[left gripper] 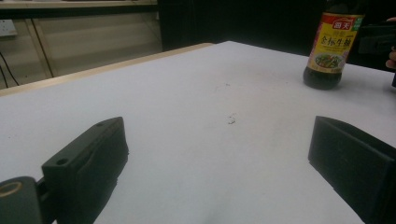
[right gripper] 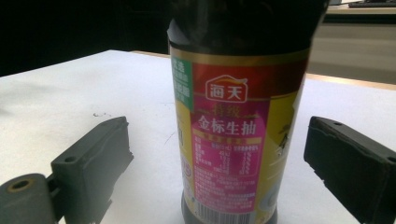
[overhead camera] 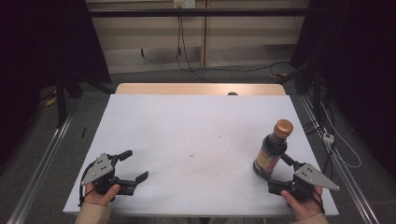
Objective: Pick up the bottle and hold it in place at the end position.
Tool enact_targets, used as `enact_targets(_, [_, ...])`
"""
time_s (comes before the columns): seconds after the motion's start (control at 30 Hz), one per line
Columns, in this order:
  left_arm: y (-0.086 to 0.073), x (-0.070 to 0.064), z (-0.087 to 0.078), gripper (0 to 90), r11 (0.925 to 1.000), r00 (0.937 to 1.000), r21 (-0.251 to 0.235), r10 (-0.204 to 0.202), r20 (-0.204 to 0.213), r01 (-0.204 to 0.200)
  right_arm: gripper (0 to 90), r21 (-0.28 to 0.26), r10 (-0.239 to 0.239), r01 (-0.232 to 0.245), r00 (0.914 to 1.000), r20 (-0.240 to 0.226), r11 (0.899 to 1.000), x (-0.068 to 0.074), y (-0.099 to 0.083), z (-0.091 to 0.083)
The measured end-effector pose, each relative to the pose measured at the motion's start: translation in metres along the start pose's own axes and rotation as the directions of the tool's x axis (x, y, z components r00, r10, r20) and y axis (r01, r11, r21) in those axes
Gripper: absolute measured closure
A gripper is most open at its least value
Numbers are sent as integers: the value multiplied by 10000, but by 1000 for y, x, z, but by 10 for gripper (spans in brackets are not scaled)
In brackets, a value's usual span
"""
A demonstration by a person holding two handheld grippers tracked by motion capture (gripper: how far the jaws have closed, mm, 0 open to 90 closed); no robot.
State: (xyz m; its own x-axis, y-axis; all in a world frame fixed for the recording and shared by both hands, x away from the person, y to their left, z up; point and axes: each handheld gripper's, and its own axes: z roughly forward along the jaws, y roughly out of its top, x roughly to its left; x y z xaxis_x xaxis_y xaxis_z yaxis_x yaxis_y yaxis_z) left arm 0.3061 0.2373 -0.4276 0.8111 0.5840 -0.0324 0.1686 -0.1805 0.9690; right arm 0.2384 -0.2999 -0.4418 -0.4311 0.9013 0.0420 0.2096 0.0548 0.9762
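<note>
I see a dark bottle [overhead camera: 271,151] of sauce with an orange-brown cap. It stands up straight on the white table [overhead camera: 187,140], near the right edge and close to me. Its label is red, pink and yellow, with a green patch and a barcode at the bottom.

I see a glossy dark bottle [overhead camera: 270,154] with a shiny paper label, matt black plastic tongs [overhead camera: 132,167], and a smooth matt white desk [overhead camera: 196,126] with a wooden edge.
</note>
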Motion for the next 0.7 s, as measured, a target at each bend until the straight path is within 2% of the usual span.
enact_targets(0.3, [1, 0, 1, 44, 9998, 9998, 5, 180, 15, -180, 66, -3, 94, -94, 10000, -10, 10000, -3, 1, -2])
enact_targets(0.33, [1, -1, 2, 45, 10000, 10000, -18, 76, 26, -76, 63, 101, 83, -82, 9999, -119, 9999, -3, 2, -1])
enact_targets(0.43, [1, 0, 3, 46, 9999, 9999, 9, 101, 31, -101, 60, 172, 63, -60, 9998, -172, 9998, -4, 4, 0])
enact_targets(0.57, [1, 0, 2, 46, 10000, 10000, -11, 89, 29, -89, 45, 269, -103, 104, 9999, -55, 9996, -5, 8, 2])
enact_targets(0.7, [1, 0, 3, 45, 9999, 9999, 6, 116, 36, -116, 45, 282, -45, 44, 10000, 43, 9996, -7, 12, 3])
